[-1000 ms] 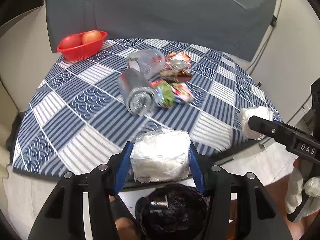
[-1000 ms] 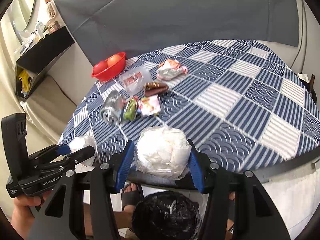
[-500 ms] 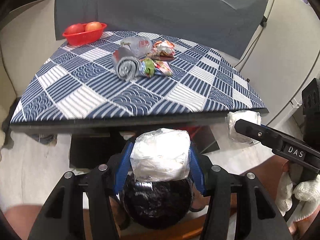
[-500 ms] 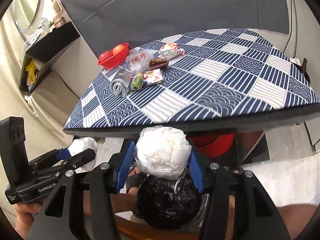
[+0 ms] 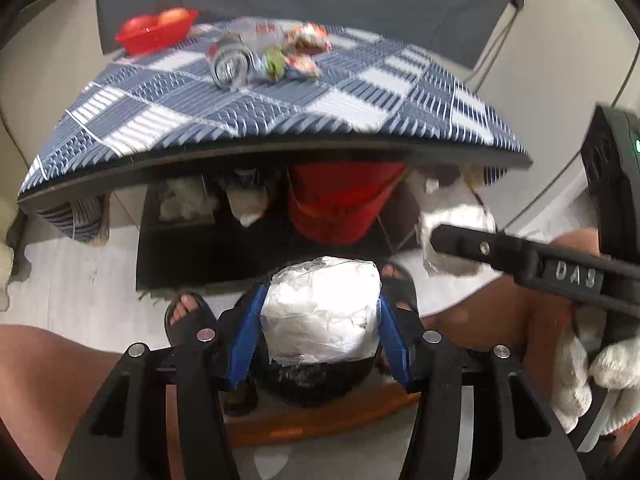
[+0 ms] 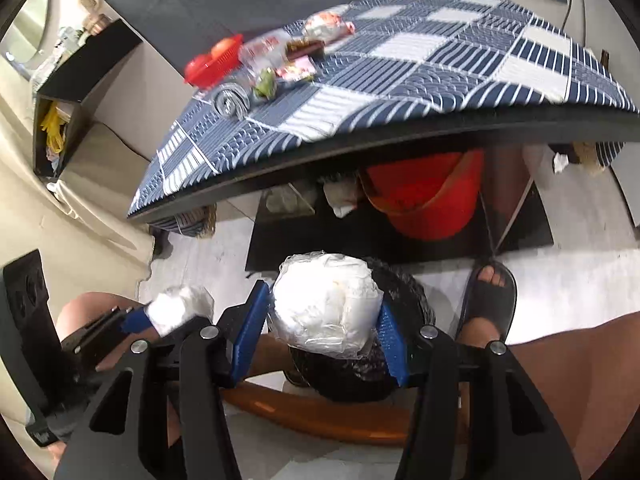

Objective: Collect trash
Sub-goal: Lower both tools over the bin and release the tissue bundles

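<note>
Below the edge of the checked tablecloth [image 5: 360, 92], a black-lined bin [image 6: 404, 292] sat between your feet. Your left gripper [image 5: 320, 320] and right gripper [image 6: 326, 312] each pinched a plastic-wrapped tissue wad [image 5: 320, 312] [image 6: 326, 304] over it. They looked light, soft and crushable; side-on, mid-bundle grips suited them.

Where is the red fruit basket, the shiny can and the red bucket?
Red fruit basket [image 5: 154, 34]: left wrist view, on its front wall.
Shiny can [image 5: 231, 67]: left wrist view, on its round end facing the camera.
Red bucket [image 6: 430, 204]: right wrist view, on its side under the table.
</note>
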Demonstrator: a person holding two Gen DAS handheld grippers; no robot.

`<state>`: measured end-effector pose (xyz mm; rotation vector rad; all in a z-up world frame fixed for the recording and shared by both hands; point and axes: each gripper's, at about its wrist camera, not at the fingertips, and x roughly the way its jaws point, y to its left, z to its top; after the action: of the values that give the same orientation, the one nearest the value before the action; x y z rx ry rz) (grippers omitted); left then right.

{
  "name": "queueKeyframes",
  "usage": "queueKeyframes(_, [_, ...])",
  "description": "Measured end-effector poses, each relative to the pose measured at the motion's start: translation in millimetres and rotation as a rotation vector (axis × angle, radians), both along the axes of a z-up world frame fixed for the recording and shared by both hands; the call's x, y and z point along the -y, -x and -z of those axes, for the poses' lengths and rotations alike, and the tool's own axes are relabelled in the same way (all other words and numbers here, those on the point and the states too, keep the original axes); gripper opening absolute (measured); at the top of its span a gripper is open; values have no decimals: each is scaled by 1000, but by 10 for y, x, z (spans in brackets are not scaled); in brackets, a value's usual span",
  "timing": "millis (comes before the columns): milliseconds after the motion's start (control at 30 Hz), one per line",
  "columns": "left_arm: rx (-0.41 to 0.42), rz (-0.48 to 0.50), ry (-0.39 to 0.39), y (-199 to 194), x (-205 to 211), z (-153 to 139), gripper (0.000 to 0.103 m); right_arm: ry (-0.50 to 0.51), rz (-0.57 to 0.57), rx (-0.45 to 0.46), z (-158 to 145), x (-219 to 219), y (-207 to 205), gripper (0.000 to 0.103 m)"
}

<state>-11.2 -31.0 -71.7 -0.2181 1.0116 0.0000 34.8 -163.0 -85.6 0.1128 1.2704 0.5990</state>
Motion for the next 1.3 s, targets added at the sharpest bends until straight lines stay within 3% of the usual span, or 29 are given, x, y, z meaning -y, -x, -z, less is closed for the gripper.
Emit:
queueKeyframes(333, [-176, 11, 28, -175, 8, 379, 52, 46, 22, -160, 419, -48, -98, 53])
queueKeyframes(467, [-204, 18, 27, -199, 35, 455, 52, 47, 33, -203, 528, -69, -129, 53])
queueKeyframes(733, [-225, 7, 31, -238, 17, 502, 52, 21, 39, -230, 582, -61, -166, 54])
queueKeyframes(767, [-226, 3, 30, -247, 9, 505, 54, 14, 44, -232, 585, -53, -171, 55])
queueKeyframes(800, [-225, -3, 33, -252, -2, 503, 54, 8, 51, -234, 584, -42, -174, 63])
queueKeyframes(867, [-220, -17, 32, -251, -19, 492, 70, -14, 79, -243, 577, -3, -192, 71])
queueKeyframes(900, [-212, -20, 28, -248, -21, 478, 72, -16, 85, -243, 570, 11, -198, 71])
queueKeyframes(1300, [-182, -56, 31, -212, -87, 406, 72, -67, 100, -200, 400, 77, -194, 71])
